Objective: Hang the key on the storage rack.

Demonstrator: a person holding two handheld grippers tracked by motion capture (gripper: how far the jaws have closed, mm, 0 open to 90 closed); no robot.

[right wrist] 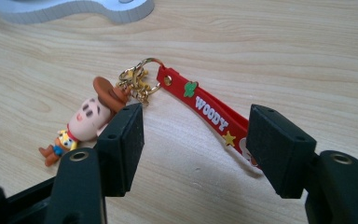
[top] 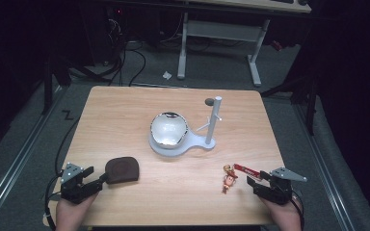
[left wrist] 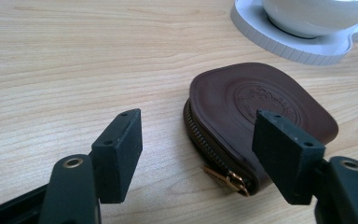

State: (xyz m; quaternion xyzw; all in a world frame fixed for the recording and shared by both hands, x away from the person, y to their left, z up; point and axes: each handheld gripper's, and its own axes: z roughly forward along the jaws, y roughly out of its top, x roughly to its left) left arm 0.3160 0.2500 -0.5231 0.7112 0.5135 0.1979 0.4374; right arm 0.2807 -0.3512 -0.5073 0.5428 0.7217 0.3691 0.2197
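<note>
Both grippers low at near edge of wood table (top: 125, 110), jaws wide apart, holding nothing.
Shiny bowl (top: 169, 129) sits on white stand base (top: 192, 144) w/ upright post; contents unclear. Left gripper (top: 98, 180) by brown zip pouch (top: 122, 169); right gripper (top: 251, 182) over Woody keychain (top: 230, 176). Dark room, desk legs (top: 255, 62) behind.

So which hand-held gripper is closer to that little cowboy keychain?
The right hand-held gripper: its open jaws sit right at the cowboy keychain, by its red strap. The left hand-held gripper is across the table, beside the brown pouch.
</note>
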